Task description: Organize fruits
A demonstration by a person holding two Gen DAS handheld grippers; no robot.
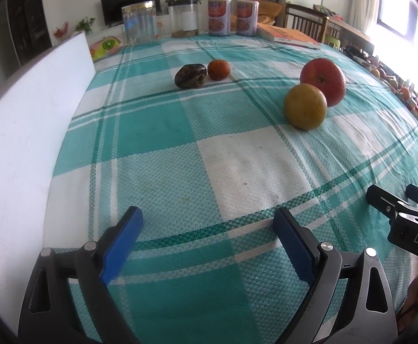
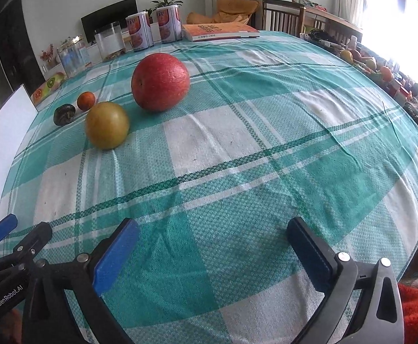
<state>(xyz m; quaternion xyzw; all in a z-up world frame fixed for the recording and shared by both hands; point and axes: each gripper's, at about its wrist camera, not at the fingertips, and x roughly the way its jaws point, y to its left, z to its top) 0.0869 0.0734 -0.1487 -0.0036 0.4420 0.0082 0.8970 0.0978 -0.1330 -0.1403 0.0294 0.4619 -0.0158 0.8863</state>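
Left gripper (image 1: pixel 209 223): its two blue fingers (image 1: pixel 121 246) are spread wide apart. Nothing is between them. It hangs over the near part of the cloth, tipped down.
Right gripper (image 2: pixel 213 238): its jaws are spread wide too. Nothing is between them. It also hangs over the near part of the cloth. In the left wrist view it pokes in at the right edge.
Tablecloth (image 1: pixel 237 157): green and white checks, covering the whole table.
Red fruit (image 2: pixel 160 81): big and round, sitting on the cloth far from both grippers.
Yellow fruit (image 2: pixel 107 124): round, just in front of the red fruit and to its left. I cannot tell if the two touch.
Small orange fruit (image 2: pixel 86 100): little, further back on the left, well apart from the two big fruits.
Dark fruit (image 2: pixel 64 114): wrinkly and nearly black, right beside the small orange fruit.
White board (image 1: pixel 22 132): stands along the left side of the table.
Two cans (image 1: pixel 232 16): side by side at the far edge.
Clear jars (image 1: pixel 138 21): at the far edge, left of the cans.
Book (image 2: pixel 219 31): orange cover, lying flat at the far edge, right of the cans.
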